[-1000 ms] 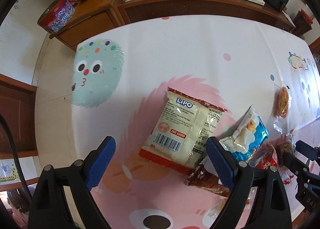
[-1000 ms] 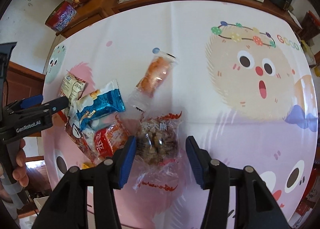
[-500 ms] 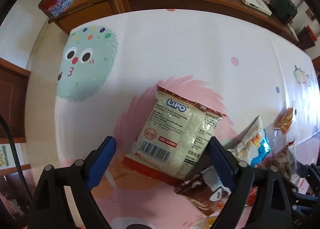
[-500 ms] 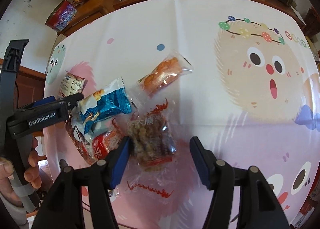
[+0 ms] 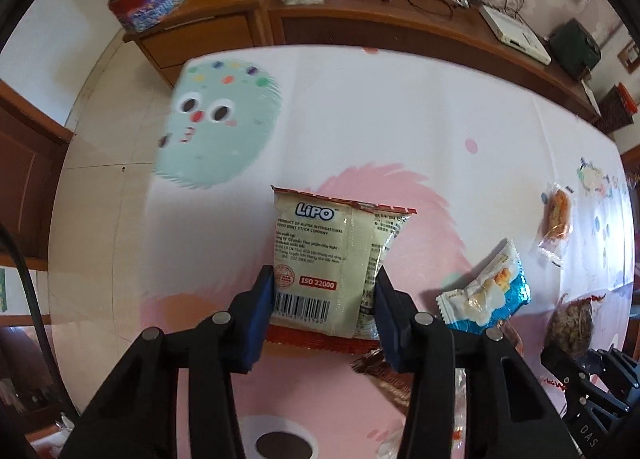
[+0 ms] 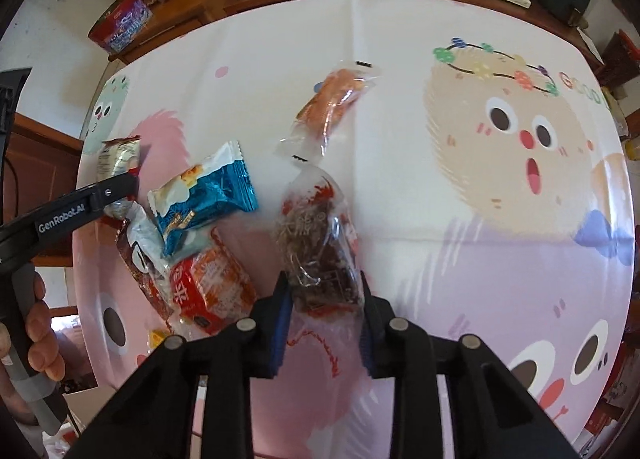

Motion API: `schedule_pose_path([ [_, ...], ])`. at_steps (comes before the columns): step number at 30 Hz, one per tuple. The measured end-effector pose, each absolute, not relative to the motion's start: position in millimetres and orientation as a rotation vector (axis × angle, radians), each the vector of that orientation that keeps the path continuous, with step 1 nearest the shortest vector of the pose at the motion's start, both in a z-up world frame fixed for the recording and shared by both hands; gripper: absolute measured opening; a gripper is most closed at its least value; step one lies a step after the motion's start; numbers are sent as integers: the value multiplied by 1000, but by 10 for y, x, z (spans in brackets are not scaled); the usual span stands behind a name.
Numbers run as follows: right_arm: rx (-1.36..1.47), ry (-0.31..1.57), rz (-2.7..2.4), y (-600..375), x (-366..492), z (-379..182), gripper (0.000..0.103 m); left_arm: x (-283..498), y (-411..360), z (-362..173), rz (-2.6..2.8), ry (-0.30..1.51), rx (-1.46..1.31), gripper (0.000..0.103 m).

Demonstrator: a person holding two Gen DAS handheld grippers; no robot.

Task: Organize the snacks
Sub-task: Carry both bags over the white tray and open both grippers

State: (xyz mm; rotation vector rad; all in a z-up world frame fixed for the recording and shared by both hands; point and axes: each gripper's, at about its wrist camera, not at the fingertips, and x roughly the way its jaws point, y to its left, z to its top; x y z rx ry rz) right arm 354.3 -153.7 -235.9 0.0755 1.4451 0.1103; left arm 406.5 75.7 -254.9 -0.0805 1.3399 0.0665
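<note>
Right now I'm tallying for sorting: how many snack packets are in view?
6: Lipo packet in left hand-held gripper, clear nut bag in right hand-held gripper, blue packet, red packet, brown packet, orange pastry. More may hide underneath.

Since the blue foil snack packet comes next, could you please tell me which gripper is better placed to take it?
Neither is free: the left gripper clamps the cream Lipo packet, the right gripper the clear bag. The left is nearer the blue packet.

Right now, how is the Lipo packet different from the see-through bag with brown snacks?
The Lipo packet is cream, printed, and hides its contents; the see-through bag shows brown pieces. The Lipo packet has a barcode and red edges; the see-through bag has red writing. The left claw pinches the packet, the right claw the bag. Both are snack packs, both pinched.
</note>
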Motion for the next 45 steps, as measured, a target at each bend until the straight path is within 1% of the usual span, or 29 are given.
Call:
schedule_pose_path([
  [6,111,1400,108,-1615,3308,-2080,29,3652,759,-2042,22,1276,-68,45],
  [9,127,1366,106,-1649,3172,-1868,29,3418,770,-1801,9,1245,-29,45],
  [17,157,1261,106,-1619,2671,-1234,29,2635,906,-1057,-63,1157,-40,45],
  [25,139,1164,135,-1433,2027,-695,29,1703,860,-605,-109,1079,-12,45],
  [30,119,1109,144,-1291,1572,-448,29,1244,841,-433,-121,1020,-1,45],
  [36,102,1058,154,-1133,1105,-278,29,851,858,-358,-114,973,-4,45],
  [39,63,1011,136,-1044,879,-206,29,716,862,-378,-105,963,-5,45],
  [45,65,998,138,-962,558,-237,29,511,823,-543,-66,964,30,45],
])
